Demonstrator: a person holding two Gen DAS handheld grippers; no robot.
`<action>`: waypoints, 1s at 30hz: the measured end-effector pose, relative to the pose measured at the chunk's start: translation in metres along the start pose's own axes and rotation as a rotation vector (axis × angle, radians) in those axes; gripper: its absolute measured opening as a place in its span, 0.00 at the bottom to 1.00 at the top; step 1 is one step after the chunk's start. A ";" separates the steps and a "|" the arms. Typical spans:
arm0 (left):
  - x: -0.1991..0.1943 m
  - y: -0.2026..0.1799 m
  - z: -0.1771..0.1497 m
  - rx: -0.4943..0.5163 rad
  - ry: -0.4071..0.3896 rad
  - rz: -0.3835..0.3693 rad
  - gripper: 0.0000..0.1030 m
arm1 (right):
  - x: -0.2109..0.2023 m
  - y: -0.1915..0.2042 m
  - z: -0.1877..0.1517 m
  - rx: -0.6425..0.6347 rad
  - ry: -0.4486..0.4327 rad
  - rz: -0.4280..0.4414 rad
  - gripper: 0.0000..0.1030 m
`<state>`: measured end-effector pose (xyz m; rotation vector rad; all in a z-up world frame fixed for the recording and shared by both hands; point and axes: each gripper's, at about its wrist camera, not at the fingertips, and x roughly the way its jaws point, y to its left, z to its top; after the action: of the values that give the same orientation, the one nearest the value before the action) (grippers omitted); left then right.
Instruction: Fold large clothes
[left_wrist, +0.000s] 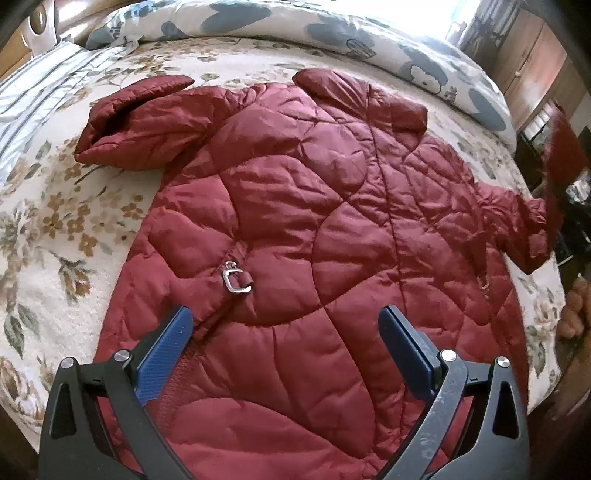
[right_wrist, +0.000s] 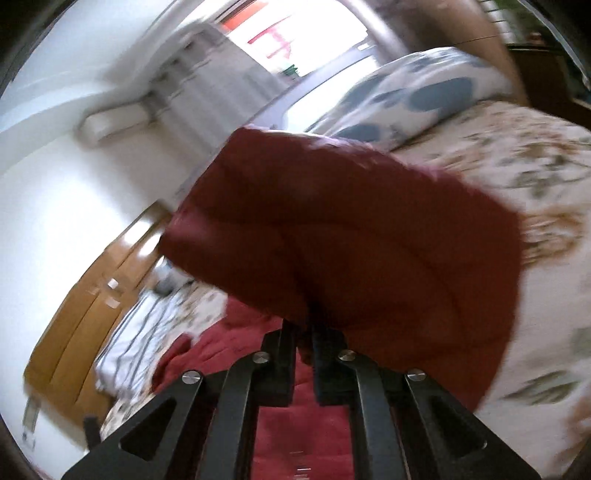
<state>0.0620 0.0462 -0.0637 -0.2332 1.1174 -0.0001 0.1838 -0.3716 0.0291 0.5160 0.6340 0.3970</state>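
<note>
A dark red quilted jacket (left_wrist: 295, 206) lies spread flat on the floral bedspread (left_wrist: 55, 229), with a metal buckle (left_wrist: 236, 278) on it. One sleeve (left_wrist: 136, 118) is bent at the upper left, the other sleeve (left_wrist: 517, 225) reaches to the right bed edge. My left gripper (left_wrist: 286, 325) is open and empty, hovering over the jacket's lower part. In the right wrist view, my right gripper (right_wrist: 304, 343) is shut on a lifted piece of the red jacket (right_wrist: 351, 229), which hangs in front of the camera and hides the fingertips. That view is motion-blurred.
A blue-and-white patterned duvet (left_wrist: 369, 33) lies along the far side of the bed, and a striped sheet (left_wrist: 33, 85) at the left. A wooden wardrobe (right_wrist: 85, 306) stands by the wall. The bed edge (left_wrist: 554, 332) runs down the right.
</note>
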 end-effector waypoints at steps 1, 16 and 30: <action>-0.002 0.002 0.001 -0.003 -0.003 -0.006 0.99 | 0.013 0.013 -0.004 -0.027 0.029 0.014 0.06; 0.005 0.036 0.048 -0.087 -0.003 -0.194 0.99 | 0.162 0.098 -0.094 -0.242 0.373 0.026 0.06; 0.098 0.048 0.130 -0.197 0.143 -0.349 0.64 | 0.179 0.132 -0.139 -0.370 0.467 0.106 0.12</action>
<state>0.2156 0.1054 -0.1058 -0.6103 1.2070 -0.2203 0.2008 -0.1305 -0.0729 0.0977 0.9588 0.7297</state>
